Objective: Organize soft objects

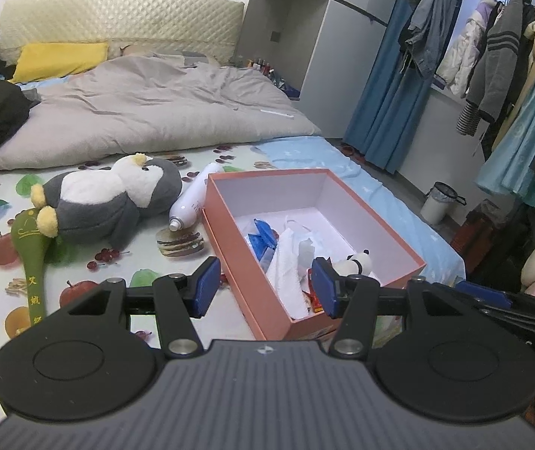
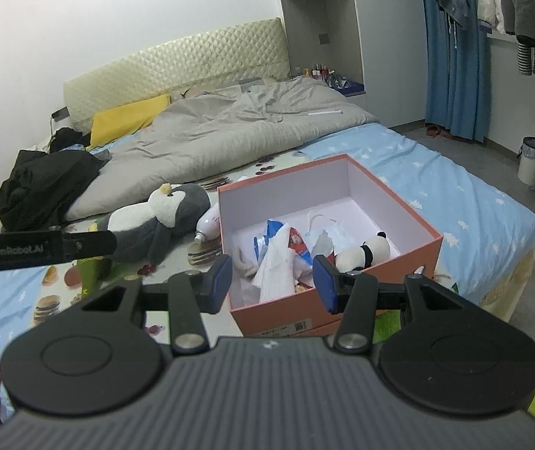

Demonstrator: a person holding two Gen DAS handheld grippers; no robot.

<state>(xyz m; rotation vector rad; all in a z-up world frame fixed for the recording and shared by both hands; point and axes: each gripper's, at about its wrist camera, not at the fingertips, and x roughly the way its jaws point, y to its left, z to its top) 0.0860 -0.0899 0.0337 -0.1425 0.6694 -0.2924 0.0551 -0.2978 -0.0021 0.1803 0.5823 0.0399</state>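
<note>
Two grippers in my hands, both held over the near edge of the bed. My left gripper has its jaws spread, nothing between the blue pads. My right gripper is the same: jaws apart, gripping nothing. In the right wrist view the left gripper pokes in from the left edge as a black bar.

Pink box sits open on the bed's fruit-and-burger print sheet, just beyond both sets of jaws. Inside it: a small panda plush at the near right corner, a white cloth bunched at the near side, a face mask behind it, blue-and-white packets toward the left wall. Far half of the box floor is bare.

Outside the box, to its left: a grey-and-white penguin plush lying on its back on the sheet, yellow feet toward me. A white bottle lies between penguin and box, close to the box wall. A green long-handled soft thing with yellow characters lies by the penguin's feet; touching or not, I can't tell.

Further back: grey duvet, yellow pillow, black clothing heaped on the left. White bin on the floor by the blue curtain.
</note>
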